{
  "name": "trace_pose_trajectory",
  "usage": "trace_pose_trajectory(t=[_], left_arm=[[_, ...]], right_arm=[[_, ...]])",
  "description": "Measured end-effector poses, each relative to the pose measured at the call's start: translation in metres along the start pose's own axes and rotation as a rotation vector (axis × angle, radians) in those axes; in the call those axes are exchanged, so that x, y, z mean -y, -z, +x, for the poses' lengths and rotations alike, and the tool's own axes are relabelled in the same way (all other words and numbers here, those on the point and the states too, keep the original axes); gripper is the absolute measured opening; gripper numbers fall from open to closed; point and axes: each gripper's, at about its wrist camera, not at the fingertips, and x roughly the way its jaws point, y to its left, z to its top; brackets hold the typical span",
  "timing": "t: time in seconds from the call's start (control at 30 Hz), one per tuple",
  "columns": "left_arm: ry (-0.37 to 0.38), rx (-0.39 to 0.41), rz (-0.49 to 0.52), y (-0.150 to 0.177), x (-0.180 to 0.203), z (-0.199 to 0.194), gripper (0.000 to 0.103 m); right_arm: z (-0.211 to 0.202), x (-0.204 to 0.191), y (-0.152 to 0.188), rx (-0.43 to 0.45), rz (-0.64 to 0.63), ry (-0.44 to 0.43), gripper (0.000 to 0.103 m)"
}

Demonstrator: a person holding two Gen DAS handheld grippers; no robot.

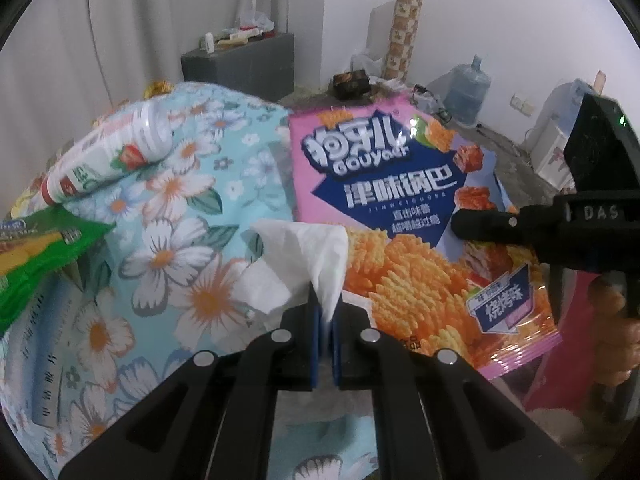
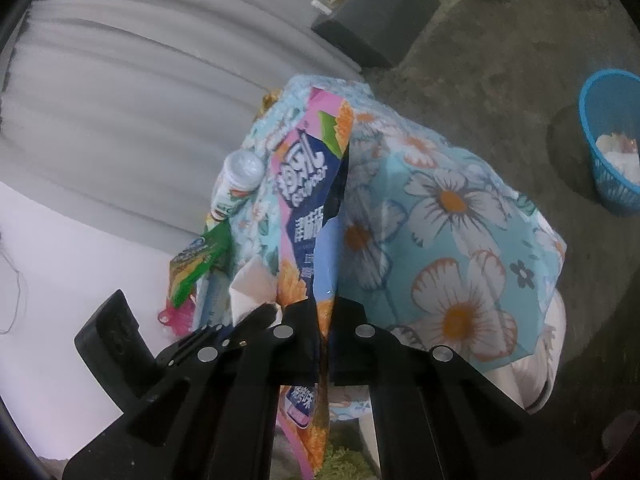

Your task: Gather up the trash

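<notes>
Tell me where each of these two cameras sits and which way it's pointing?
Left wrist view: sits on the left gripper, looking down along its fingers at the floral tablecloth; the jaws pinch a white tissue. The right gripper and a hand show at the right.

Right wrist view: sits on the right gripper, looking down over the table to a blue basket; the jaws clamp the pink snack bag. The left gripper shows.

Shared: tablecloth, snack bag, tissue, yogurt bottle, green wrapper.
</notes>
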Motion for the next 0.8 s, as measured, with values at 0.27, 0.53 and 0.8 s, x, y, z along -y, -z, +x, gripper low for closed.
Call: trace_pose_trajectory(t=[0.27, 0.53, 0.8], left_arm=[[0.08, 0.082, 0.04, -0.04, 0.01, -0.022, 0.004], [0.197, 0.081, 0.095, -0.086, 0.041, -0.008, 0.004], [0.311, 0.026, 0.188, -0.137, 0.107, 0.034, 0.004]], right_arm=[[-0.046, 0.01, -0.006, 0.123, 0.002, -0.023, 0.001], [-0.1, 0.057, -0.008, 0.272, 0.117, -0.025, 0.001], [-0.136, 0.123, -0.003, 0.377, 0.31, -0.037, 0.001]])
